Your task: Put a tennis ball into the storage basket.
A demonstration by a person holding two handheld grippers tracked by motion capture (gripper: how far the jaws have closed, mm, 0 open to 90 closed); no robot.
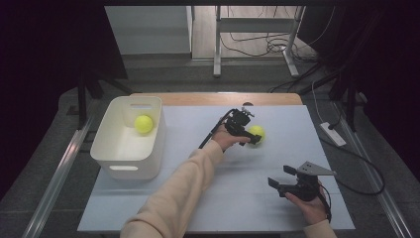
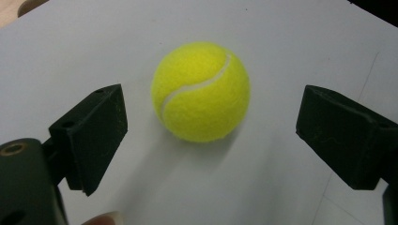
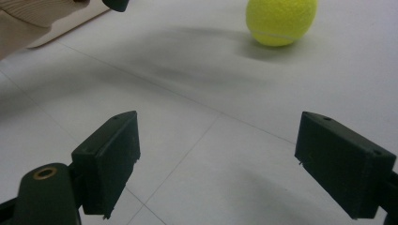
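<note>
Left gripper view shows the tennis ball resting on the white tabletop just ahead of the left claw, whose jaws stand wide apart on either side with clear gaps to the felt and nothing gripped. The main risk I see is the ball rolling: it sits slightly forward of the pads, so closing now could pinch its near curve and squirt it away across the smooth surface. If one jaw meets it first, it could be nudged sideways out of the gap. In the high view the left claw hangs over the ball, well away from the white bin holding a second ball. The right claw rests open and empty, the ball far ahead of it.
</note>
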